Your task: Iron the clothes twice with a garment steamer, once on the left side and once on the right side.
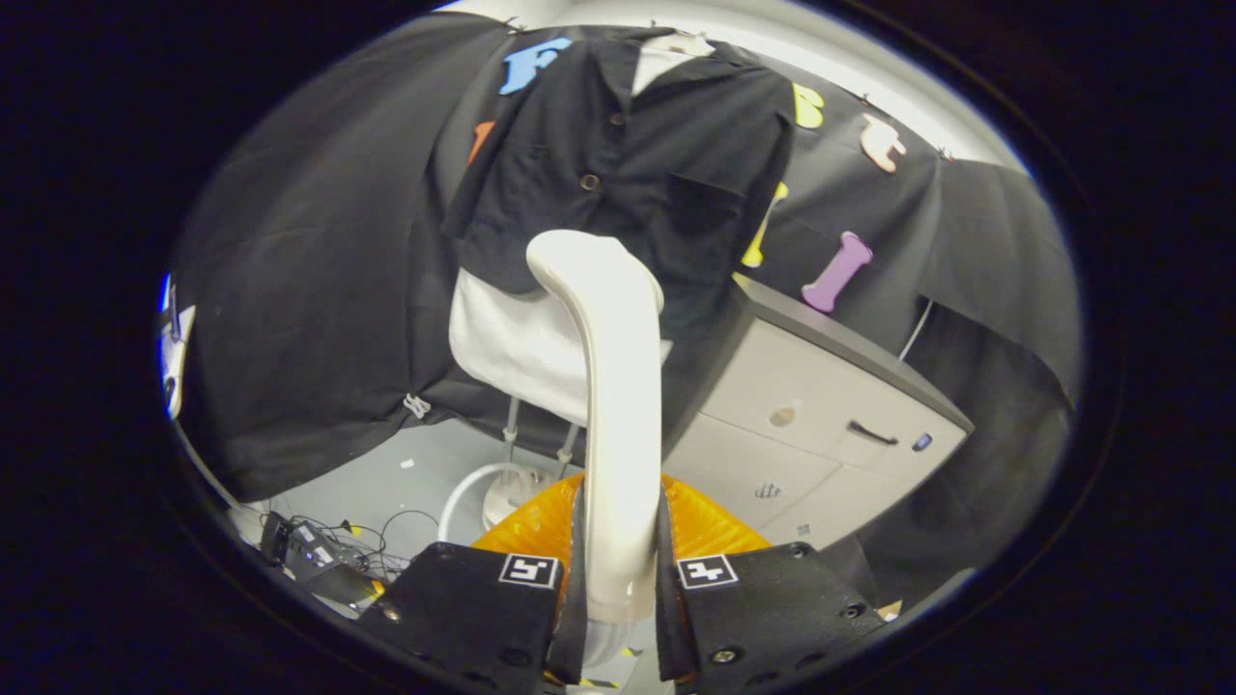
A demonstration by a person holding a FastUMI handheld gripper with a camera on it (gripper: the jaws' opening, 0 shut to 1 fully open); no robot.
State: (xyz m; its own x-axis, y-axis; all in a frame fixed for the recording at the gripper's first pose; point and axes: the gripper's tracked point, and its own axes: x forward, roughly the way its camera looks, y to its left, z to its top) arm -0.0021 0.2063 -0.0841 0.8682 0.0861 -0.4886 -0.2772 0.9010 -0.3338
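Tongs (618, 579) pinch the steamer (613, 386) at the black shirt's (618, 145) hem; a loosened grip could let it slip.

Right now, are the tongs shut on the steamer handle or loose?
Shut on it. Both black fingers of the tongs press the sides of the cream plastic steamer handle, no gap showing, its head up near the black buttoned shirt.

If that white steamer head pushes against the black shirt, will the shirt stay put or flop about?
Probably flop. The black shirt hangs loose, so thin cloth should give and swing under the steamer. The white board behind its lower part may steady it there. The gripper is shut on the steamer's smooth handle, which looks rigid.
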